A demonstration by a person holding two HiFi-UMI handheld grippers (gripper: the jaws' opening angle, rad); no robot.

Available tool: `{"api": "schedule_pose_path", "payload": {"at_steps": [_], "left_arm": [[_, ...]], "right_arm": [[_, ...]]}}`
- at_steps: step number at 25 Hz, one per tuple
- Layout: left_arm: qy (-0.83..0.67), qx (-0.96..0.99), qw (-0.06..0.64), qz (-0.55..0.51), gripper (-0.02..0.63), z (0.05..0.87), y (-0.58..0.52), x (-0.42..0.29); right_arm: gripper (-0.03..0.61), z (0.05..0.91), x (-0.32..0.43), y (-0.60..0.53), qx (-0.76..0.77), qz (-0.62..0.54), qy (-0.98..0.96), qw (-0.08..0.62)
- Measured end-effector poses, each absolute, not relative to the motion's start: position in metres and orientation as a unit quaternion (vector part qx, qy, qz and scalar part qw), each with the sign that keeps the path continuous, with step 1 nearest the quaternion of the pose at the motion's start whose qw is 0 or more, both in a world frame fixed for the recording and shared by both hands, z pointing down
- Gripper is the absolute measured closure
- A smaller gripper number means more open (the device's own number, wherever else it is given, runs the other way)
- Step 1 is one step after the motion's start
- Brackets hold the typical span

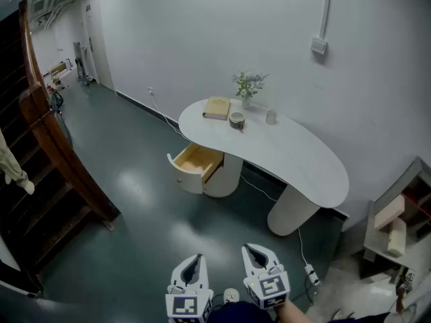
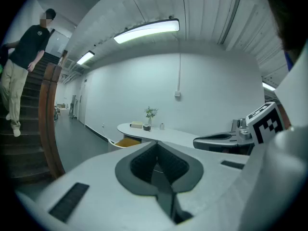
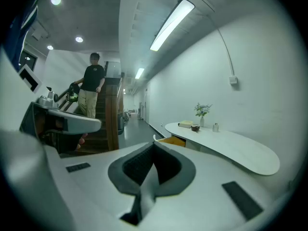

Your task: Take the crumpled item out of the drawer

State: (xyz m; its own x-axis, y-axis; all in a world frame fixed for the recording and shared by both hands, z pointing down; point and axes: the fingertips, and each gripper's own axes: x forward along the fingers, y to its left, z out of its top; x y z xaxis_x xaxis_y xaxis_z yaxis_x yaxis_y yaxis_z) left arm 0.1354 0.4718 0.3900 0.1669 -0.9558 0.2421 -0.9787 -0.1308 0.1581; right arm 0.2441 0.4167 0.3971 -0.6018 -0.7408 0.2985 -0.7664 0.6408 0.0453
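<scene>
At six o'clock, the left gripper (image 1: pixel 194 261) and right gripper (image 1: pixel 255 254) are both closed, holding nothing. Toward twelve o'clock, the drawer (image 1: pixel 196 163) stands open under the white table (image 1: pixel 303 160).

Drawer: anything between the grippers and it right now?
Nothing visible. Only bare floor lies between the left gripper, the right gripper and the open drawer under the desk. Both grippers are shut and empty. No crumpled item can be made out in the drawer from here.

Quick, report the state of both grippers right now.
Left gripper: closed, jaws together, holding nothing.
Right gripper: closed, jaws together, holding nothing.
</scene>
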Motion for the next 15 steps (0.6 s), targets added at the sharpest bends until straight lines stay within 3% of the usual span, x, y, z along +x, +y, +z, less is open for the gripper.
{"api": "schedule_pose_path", "payload": {"at_steps": [15], "left_arm": [[-0.681,0.719,0.133,0.036,0.609,0.390,0.429,0.157]], "right_arm": [[0.571,0.412,0.271,0.368,0.372,0.073,-0.915,0.141]]}}
